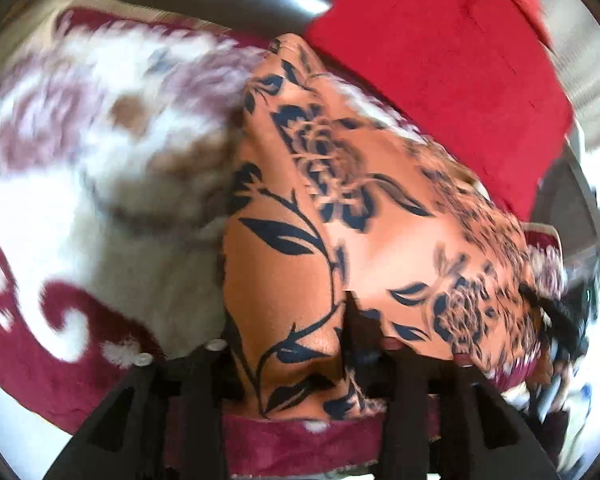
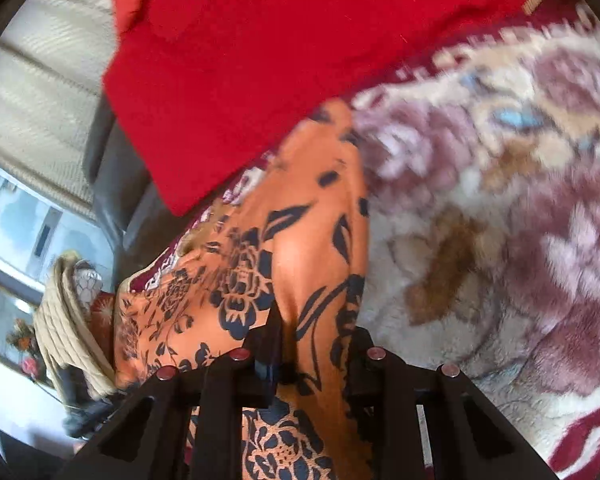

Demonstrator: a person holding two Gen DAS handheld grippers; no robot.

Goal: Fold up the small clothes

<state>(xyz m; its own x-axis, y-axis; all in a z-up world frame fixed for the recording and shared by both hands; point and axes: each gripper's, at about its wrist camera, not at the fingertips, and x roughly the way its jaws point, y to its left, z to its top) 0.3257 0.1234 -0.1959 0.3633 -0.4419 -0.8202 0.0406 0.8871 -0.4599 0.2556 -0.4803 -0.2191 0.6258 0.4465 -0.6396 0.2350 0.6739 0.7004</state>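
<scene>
An orange cloth with a dark blue flower print [image 1: 340,208] lies stretched over a plush red and white blanket [image 1: 80,168]. My left gripper [image 1: 296,352] is shut on one edge of the orange cloth, which bunches between the black fingers [image 1: 356,320]. My right gripper [image 2: 316,344] is shut on another edge of the same orange cloth [image 2: 300,240], which drapes over and between its fingers [image 2: 272,328]. Both views are blurred by motion.
A red garment [image 1: 440,60] lies flat at the far side of the blanket, touching the orange cloth; it also shows in the right wrist view [image 2: 280,60]. The plush blanket [image 2: 500,200] extends right. A dark couch edge [image 2: 112,168] and a window [image 2: 28,216] are at left.
</scene>
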